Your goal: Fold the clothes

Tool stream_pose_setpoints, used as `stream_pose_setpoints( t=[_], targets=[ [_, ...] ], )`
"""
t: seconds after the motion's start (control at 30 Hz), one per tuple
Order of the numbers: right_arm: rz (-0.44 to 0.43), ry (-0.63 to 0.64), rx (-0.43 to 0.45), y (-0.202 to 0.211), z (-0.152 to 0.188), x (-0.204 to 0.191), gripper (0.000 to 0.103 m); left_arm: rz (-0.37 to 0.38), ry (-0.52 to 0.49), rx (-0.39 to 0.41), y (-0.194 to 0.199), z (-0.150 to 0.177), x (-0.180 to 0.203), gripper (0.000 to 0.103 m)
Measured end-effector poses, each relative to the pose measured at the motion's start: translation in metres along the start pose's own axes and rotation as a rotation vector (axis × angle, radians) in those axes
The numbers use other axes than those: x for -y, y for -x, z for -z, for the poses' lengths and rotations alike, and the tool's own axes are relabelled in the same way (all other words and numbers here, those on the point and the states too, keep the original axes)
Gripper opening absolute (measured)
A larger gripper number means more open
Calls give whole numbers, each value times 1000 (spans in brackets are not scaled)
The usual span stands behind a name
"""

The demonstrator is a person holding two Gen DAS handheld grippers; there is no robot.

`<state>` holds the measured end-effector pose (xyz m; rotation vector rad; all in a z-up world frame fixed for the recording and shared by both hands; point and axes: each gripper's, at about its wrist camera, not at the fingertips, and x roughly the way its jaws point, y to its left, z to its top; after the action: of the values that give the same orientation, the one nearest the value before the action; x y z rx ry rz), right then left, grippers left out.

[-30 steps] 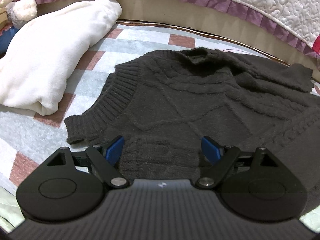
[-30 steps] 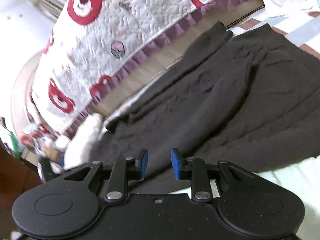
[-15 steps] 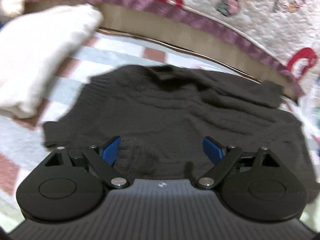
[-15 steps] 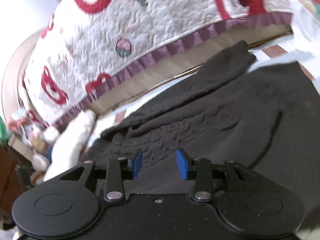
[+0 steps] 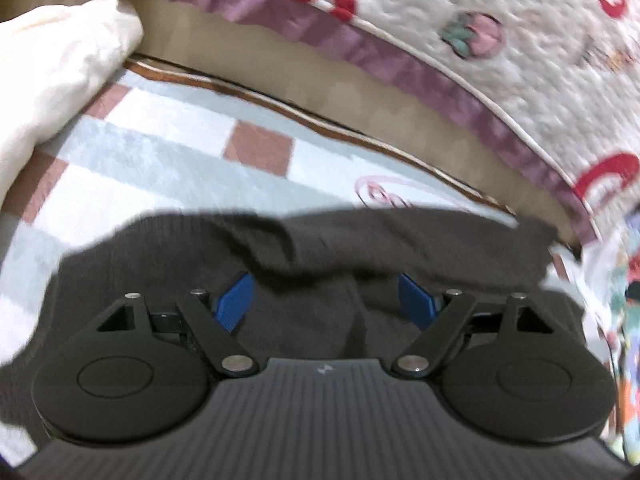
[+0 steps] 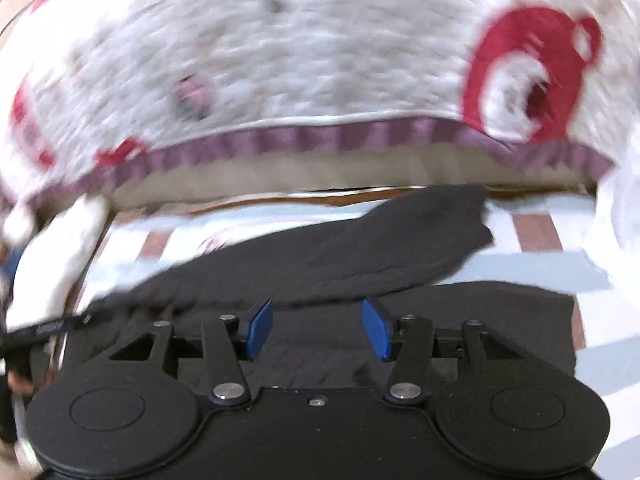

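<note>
Left wrist view: The left gripper (image 5: 326, 300) is sitting low over the dark sweater (image 5: 304, 248), with its blue pads (image 5: 234, 300) spread wide apart and nothing clamped between them. The sweater is lying bunched on the checked bedsheet (image 5: 160, 152), filling the near half of the view, and a raised fold of the knit is running across the gap between the fingers. Whether the pads are touching the knit cannot be told. A white folded blanket (image 5: 52, 64) is lying on the sheet at the far left. A quilted cover (image 5: 500, 32) with red figures and a purple frill is hanging along the far side, above a tan panel. A small pale logo mark is showing on the gripper housing; it is not readable as text. No container is showing in this view.

Right wrist view: The right gripper (image 6: 318, 328) is positioned over the same sweater (image 6: 360, 252), its blue pads (image 6: 260, 328) standing apart with only knit visible behind the gap. A sleeve (image 6: 448, 220) is extending to the far right across the bedsheet (image 6: 560, 268), ending close to the tan panel. The quilted cover (image 6: 300, 52) is heavily blurred. The white blanket (image 6: 60, 248) is lying at the left. A dark strap with small pale lettering is showing at the left edge; the lettering is too blurred to read.
</note>
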<state>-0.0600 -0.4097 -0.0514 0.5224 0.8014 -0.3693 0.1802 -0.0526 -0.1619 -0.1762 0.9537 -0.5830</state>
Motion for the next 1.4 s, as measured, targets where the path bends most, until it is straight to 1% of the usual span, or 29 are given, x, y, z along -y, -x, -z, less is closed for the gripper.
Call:
stream_pose_setpoints(
  t=[0.07,0.1,0.17,0.2,0.23,0.27,0.3,0.33,0.37,0.4,0.43,0.5,0.53,0.6,0.63,0.7,0.73,0.77,0.83,0.87,0.93,0.97,1.0,1.03,1.07,1.17,1.23,1.3,1.4],
  targets=[
    [3,-128,-1,-16,-1,27,56,-8,-9,15,-9,-8,-7,80],
    [1,-198,-4,-23,0,41,56,9,13,-1,-14,-12,-13,80],
    [-22,-328,4,-35,5,67,56,71,104,-77,-26,-18,-27,80],
    [-41,-377,7,-40,10,78,56,125,165,-123,-33,-20,-34,80],
    [-51,-407,14,-44,16,85,56,200,239,-176,-40,-20,-42,80],
    [-56,-433,20,-48,21,91,56,248,292,-213,-46,-19,-47,80],
    [-50,-450,25,-54,26,97,56,277,316,-223,-50,-19,-49,79],
    [-44,-461,27,-59,29,100,56,295,305,-203,-51,-19,-50,78],
    [-40,-459,27,-64,30,102,56,302,273,-166,-49,-19,-49,72],
    [-34,-451,28,-70,29,102,56,285,195,-101,-44,-19,-45,69],
    [-27,-431,33,-76,27,101,56,259,108,-47,-40,-18,-40,69],
    [-18,-390,43,-88,20,98,56,218,-7,-5,-37,-14,-35,69],
    [-11,-377,46,-94,17,96,55,232,9,-17,-40,-14,-37,69],
    [18,-373,47,-108,9,94,56,284,117,-49,-48,-12,-50,69],
    [43,-382,45,-115,5,94,57,292,154,-63,-51,-11,-55,69],
    [129,-442,3,-129,-2,97,57,275,160,-65,-51,-12,-61,69],
    [160,-470,-14,-134,-6,97,57,261,136,-49,-47,-12,-63,69],
    [164,-471,-10,-138,-12,96,57,253,117,-34,-45,-13,-63,70],
    [178,-422,-1,-145,-24,92,58,263,123,-32,-47,-16,-66,70],
    [187,-401,-1,-149,-28,91,64,270,133,-36,-49,-17,-68,70],
    [215,-357,4,-159,-26,90,66,274,140,-47,-53,-17,-69,70],
    [219,-310,39,-158,-23,86,50,273,136,-50,-54,-17,-69,70],
    [204,-262,46,-158,-22,81,13,267,123,-50,-55,-16,-69,70],
    [177,-212,76,-151,-21,76,11,261,109,-48,-54,-16,-67,70],
    [149,-191,152,-135,-20,69,10,257,98,-46,-54,-15,-67,71],
    [63,-236,303,-77,-15,56,10,256,95,-50,-54,-16,-68,71],
    [57,-181,379,-29,-4,39,10,266,122,-54,-55,-18,-70,71],
    [52,-166,417,12,12,26,10,277,141,-57,-54,-20,-72,71],
    [76,-169,404,52,53,14,10,299,175,-65,-53,-21,-75,72]
  ],
)
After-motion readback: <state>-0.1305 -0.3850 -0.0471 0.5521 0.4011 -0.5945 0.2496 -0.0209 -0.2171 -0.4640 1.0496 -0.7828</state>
